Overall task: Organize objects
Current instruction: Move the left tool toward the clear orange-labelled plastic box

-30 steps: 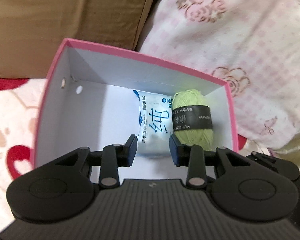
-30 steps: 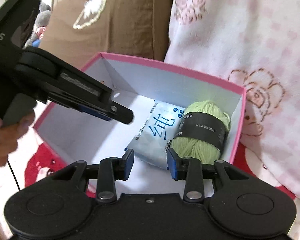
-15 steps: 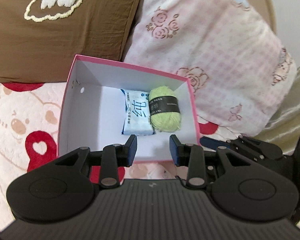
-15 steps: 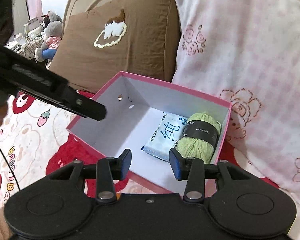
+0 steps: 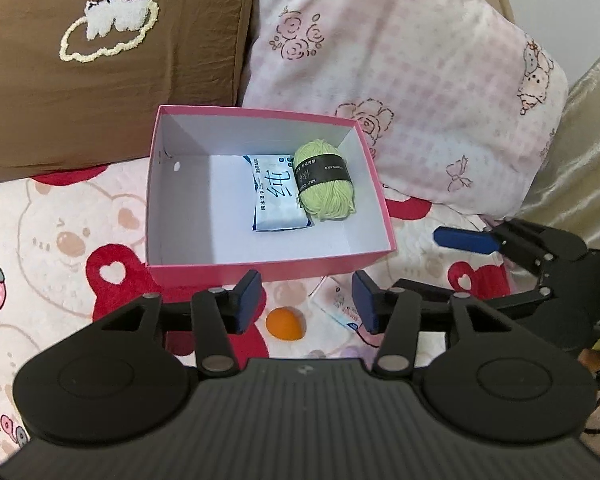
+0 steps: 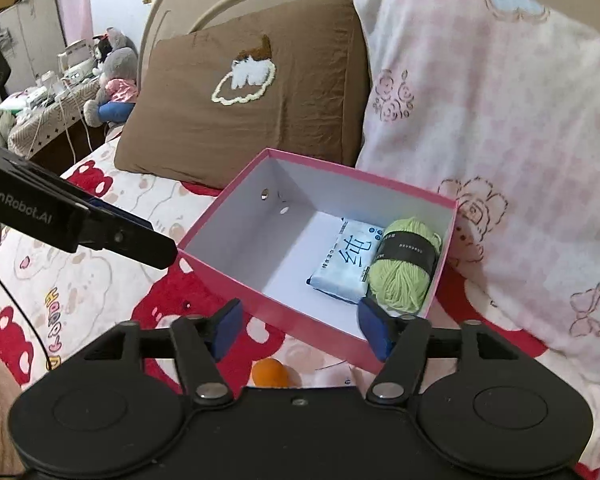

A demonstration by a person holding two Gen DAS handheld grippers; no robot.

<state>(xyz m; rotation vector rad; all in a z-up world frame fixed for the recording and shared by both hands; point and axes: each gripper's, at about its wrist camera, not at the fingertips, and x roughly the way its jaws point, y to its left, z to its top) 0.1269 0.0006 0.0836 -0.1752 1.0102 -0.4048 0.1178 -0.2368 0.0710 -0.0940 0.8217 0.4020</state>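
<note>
Both my left hand-held gripper [image 5: 306, 306] and right hand-held gripper [image 6: 300, 330] have their fingers apart and hold nothing. The pink box [image 5: 260, 268] lies on the bed just beyond them, with the wipes pack [image 5: 278, 198] and green yarn [image 5: 326, 186] inside, touching. The small orange ball [image 5: 285, 323] lies on the bed between my left fingers, near the box.

Pink box [image 5: 260, 270] left half bare — pillows [image 5: 400, 80] crowd behind.

The left gripper [image 5: 306, 300] is held level and low, its blue-padded fingers [image 5: 247, 300] spread wide apart with nothing gripped between them. The right gripper [image 6: 300, 330] is likewise held parted and empty, angled forward beside it. In the right wrist view, the left gripper's black body is seen at the left edge, with part of a hand glimpsed behind it.
</note>
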